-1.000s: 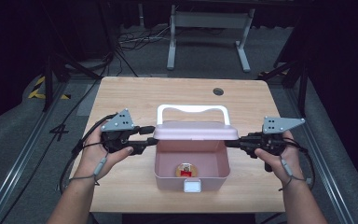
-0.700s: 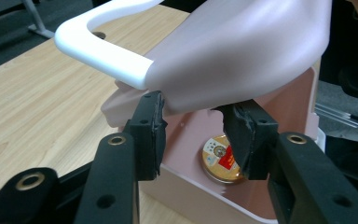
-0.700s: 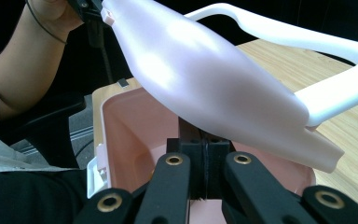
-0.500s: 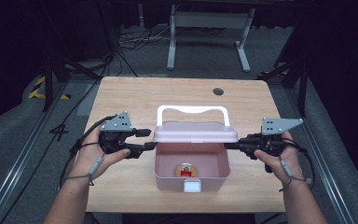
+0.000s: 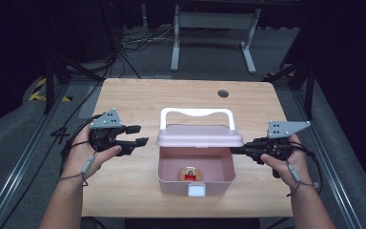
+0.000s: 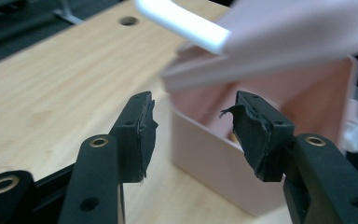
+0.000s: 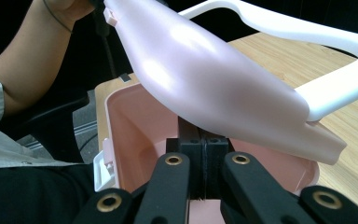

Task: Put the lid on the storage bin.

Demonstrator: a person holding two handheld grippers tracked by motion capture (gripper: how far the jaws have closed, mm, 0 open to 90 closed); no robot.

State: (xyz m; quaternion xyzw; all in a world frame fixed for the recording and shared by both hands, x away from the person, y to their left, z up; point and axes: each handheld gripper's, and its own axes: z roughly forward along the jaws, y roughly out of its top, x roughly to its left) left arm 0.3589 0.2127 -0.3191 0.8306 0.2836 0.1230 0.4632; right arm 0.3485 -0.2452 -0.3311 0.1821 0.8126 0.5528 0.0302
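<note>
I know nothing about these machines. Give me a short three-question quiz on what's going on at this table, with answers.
1. True or false: the left gripper is clamped on the pink box.
2. Which gripper touches the lid? A) left B) right C) neither
3. What lies on the floor of the box?

Key
1. False. Its jaws stand apart, having just been opening, with nothing between them, a little off the box's left side.
2. B. The right gripper reaches the lid's right end with jaws closed; whether it pinches the rim is hard to tell.
3. A small round object with red on it, too small to identify.
</note>
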